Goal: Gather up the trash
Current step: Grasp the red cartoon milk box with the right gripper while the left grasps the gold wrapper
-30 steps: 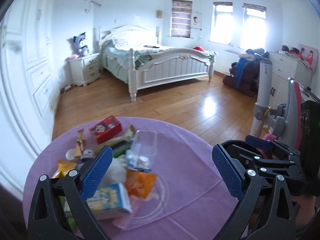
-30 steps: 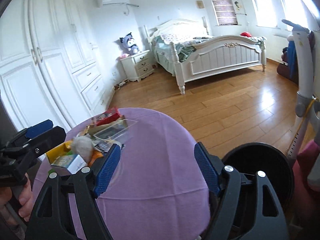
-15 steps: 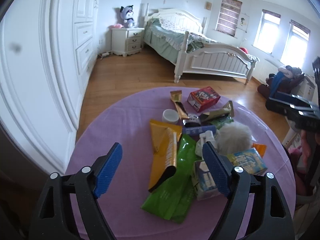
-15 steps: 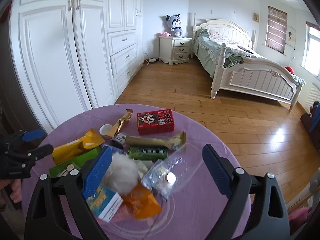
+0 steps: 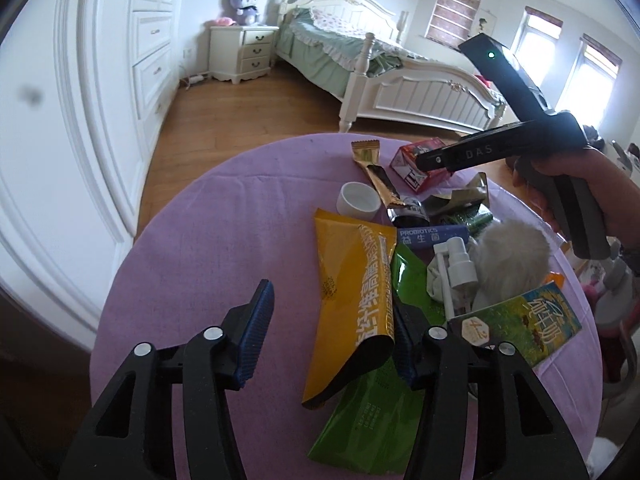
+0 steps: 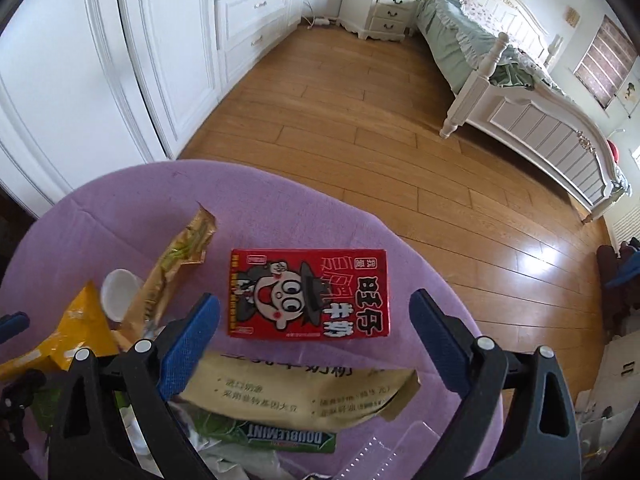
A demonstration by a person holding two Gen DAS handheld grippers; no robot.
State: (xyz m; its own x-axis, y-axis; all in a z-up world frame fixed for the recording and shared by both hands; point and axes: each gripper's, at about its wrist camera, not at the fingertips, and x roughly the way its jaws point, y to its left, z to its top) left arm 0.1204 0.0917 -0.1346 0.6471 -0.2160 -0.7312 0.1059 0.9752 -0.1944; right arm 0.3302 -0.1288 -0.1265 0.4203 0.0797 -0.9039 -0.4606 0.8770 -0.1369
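Yellow wrapper between my closing left gripper; right gripper opening, empty, over desk-edge red box: pinch the wrapper's middle.

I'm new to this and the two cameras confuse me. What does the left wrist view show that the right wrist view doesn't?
Only the left wrist view: the milk carton, the spray nozzle, the fluffy ball, and a hand holding the right gripper from outside. The left gripper is closing around the yellow pouch.

Only the right wrist view: the gum pack, and the right gripper opening, nothing between its jaws.

Both: the red box, white cap, purple table, bed.
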